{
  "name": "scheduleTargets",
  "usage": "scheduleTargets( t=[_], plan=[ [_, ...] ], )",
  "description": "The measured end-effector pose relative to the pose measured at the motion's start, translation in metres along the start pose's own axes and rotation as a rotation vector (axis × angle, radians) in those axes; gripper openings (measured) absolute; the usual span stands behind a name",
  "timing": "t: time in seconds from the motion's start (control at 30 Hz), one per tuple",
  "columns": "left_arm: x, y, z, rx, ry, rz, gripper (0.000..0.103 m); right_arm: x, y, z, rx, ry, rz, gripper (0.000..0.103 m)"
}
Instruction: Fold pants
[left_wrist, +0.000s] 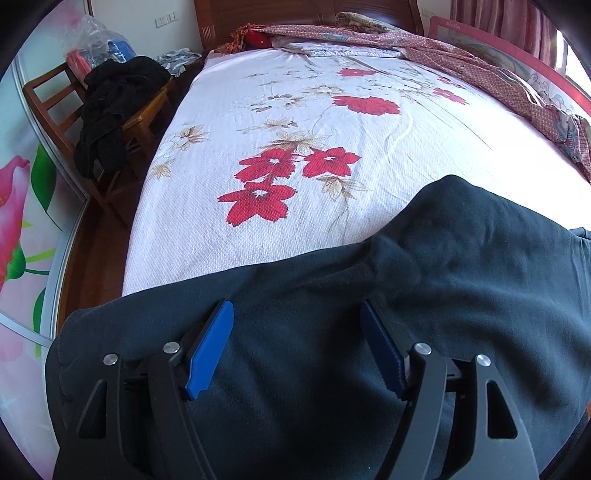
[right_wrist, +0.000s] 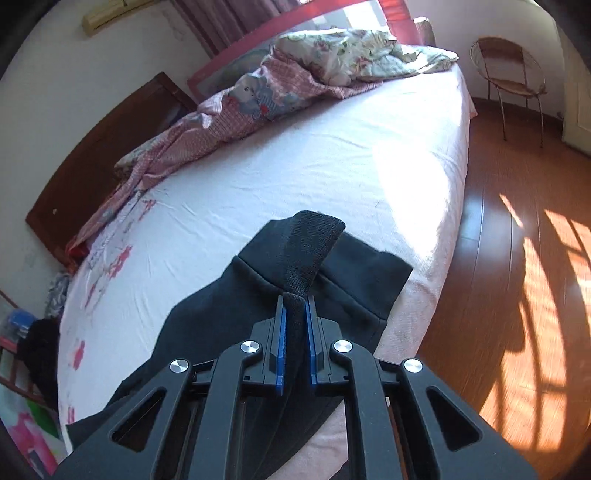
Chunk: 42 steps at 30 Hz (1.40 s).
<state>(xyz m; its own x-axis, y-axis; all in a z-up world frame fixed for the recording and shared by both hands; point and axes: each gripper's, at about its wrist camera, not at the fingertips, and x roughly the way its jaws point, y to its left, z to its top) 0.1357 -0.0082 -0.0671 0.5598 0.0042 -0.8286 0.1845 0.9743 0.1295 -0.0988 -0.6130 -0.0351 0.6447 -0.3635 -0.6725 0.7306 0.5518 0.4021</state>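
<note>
Pants (left_wrist: 406, 295) lie dark across the near edge of the bed (left_wrist: 295, 122), filling the lower half of the left wrist frame; in the right wrist frame they run from bottom left up to centre, ending just short of the bed's right-hand edge. Right gripper (right_wrist: 295, 299) is clamped on a ribbed cuff (right_wrist: 314, 240), which stands up in a peak above the blue pads (right_wrist: 282, 332) at frame centre. Left gripper (left_wrist: 297, 314) is spread wide, jaws apart, hovering over flat fabric at bottom centre, nothing between the pads that I can see. My read: a fold is starting, right side has its corner, left doesn't. To do it well: left should close on the matching hem or waist edge before any lift, else the cloth will drag and skew. Pinch both layers, not just the top one. Lift both ends level, carry over, lay edge on edge, release only once flat. Watch the part overhanging the bed edge at lower right; it could slide toward the floor (right_wrist: 517, 258). Writing: pink rail (left_wrist: 480, 33) at upper right of the left view has some letters, too small to read. No brand visible on the pants.
</note>
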Motion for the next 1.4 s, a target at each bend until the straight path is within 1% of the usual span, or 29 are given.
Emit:
scheduleTargets(
  t=[0.03,0.07,0.1,0.13,0.17,0.2,0.27,0.3,0.33,0.4,0.43,0.47,0.53,0.57,0.6,0.63,0.67,0.77,0.87,0.9,0.93,1.0,1.03,1.1,1.2,1.23,1.3,1.37,1.4],
  plan=[
    [0.000,0.000,0.000,0.000,-0.001,0.001,0.072,0.005,-0.015,-0.002,0.035,0.024,-0.021,0.008],
    [0.000,0.000,0.000,-0.001,-0.003,0.002,0.072,0.023,-0.031,-0.008,0.073,0.100,-0.010,0.008],
    [0.001,-0.001,0.000,0.000,-0.007,0.005,0.073,0.045,-0.041,-0.017,0.082,0.197,-0.029,0.009],
    [0.001,-0.001,-0.001,0.000,-0.009,0.007,0.073,0.063,-0.046,-0.025,0.051,0.271,-0.055,0.026],
    [0.001,-0.002,-0.001,0.001,-0.012,0.008,0.073,0.062,-0.049,-0.024,0.031,0.238,-0.094,0.036],
    [0.001,-0.001,-0.001,0.000,-0.012,0.007,0.073,0.055,-0.049,-0.019,0.022,0.228,-0.151,0.059],
    [0.000,-0.001,-0.001,-0.004,-0.008,0.002,0.073,0.032,-0.036,-0.011,-0.028,0.164,-0.286,0.059],
    [0.001,-0.001,-0.001,-0.004,-0.008,0.002,0.073,0.019,-0.019,-0.009,-0.096,0.113,-0.299,0.059],
    [0.001,-0.001,-0.001,-0.003,-0.011,0.005,0.073,0.008,0.003,-0.009,-0.178,0.081,-0.226,0.060],
    [0.000,-0.001,-0.001,0.001,-0.016,0.009,0.074,0.000,0.065,-0.019,-0.410,0.118,0.070,0.059],
    [0.000,-0.001,-0.001,0.002,-0.017,0.010,0.074,-0.005,0.099,-0.030,-0.542,0.129,0.178,0.060],
    [0.001,-0.001,0.000,0.001,-0.017,0.009,0.074,-0.007,0.133,-0.041,-0.656,0.152,0.266,0.059],
    [0.001,0.000,-0.001,-0.002,-0.016,0.004,0.074,-0.001,0.187,-0.066,-0.824,0.223,0.389,0.059],
    [0.001,0.000,-0.001,-0.003,-0.017,0.003,0.074,0.005,0.209,-0.079,-0.908,0.245,0.405,0.059],
    [0.001,0.000,-0.001,-0.004,-0.018,0.001,0.074,0.013,0.226,-0.091,-0.991,0.264,0.397,0.059],
    [0.001,0.000,-0.001,-0.006,-0.018,-0.001,0.074,0.022,0.237,-0.100,-1.049,0.283,0.377,0.059],
    [0.001,0.001,-0.001,-0.009,-0.019,-0.003,0.074,0.031,0.245,-0.105,-1.079,0.307,0.367,0.059],
    [0.001,0.002,-0.002,-0.013,-0.021,-0.011,0.075,0.053,0.250,-0.110,-1.111,0.368,0.322,0.059],
    [0.002,0.001,-0.002,-0.010,-0.026,-0.021,0.079,0.070,0.248,-0.116,-1.074,0.469,0.337,0.059],
    [0.002,0.000,-0.002,-0.009,-0.026,-0.021,0.079,0.072,0.245,-0.121,-1.082,0.492,0.337,0.059],
    [0.002,0.000,-0.002,-0.009,-0.026,-0.022,0.079,0.073,0.241,-0.126,-1.097,0.492,0.328,0.055],
    [0.003,0.001,-0.002,-0.010,-0.027,-0.028,0.081,0.073,0.234,-0.124,-1.054,0.485,0.337,0.049],
    [0.003,0.000,-0.002,-0.008,-0.028,-0.030,0.082,0.072,0.234,-0.119,-1.030,0.473,0.341,0.031],
    [0.003,-0.001,-0.002,-0.004,-0.027,-0.030,0.083,0.065,0.236,-0.113,-1.010,0.444,0.362,0.016],
    [0.003,-0.001,-0.002,-0.003,-0.026,-0.032,0.083,0.059,0.242,-0.119,-1.072,0.426,0.325,0.012],
    [0.003,-0.001,-0.002,-0.003,-0.025,-0.031,0.083,0.056,0.245,-0.120,-1.095,0.404,0.309,0.011],
    [0.002,0.000,-0.001,-0.006,-0.021,-0.034,0.083,0.047,0.252,-0.115,-1.092,0.344,0.293,0.010],
    [0.000,0.001,-0.001,-0.012,-0.020,-0.043,0.083,0.036,0.259,-0.107,-1.079,0.265,0.294,0.010],
    [0.000,0.002,0.000,-0.021,-0.022,-0.049,0.083,0.034,0.263,-0.105,-1.076,0.242,0.298,0.010]
  ],
)
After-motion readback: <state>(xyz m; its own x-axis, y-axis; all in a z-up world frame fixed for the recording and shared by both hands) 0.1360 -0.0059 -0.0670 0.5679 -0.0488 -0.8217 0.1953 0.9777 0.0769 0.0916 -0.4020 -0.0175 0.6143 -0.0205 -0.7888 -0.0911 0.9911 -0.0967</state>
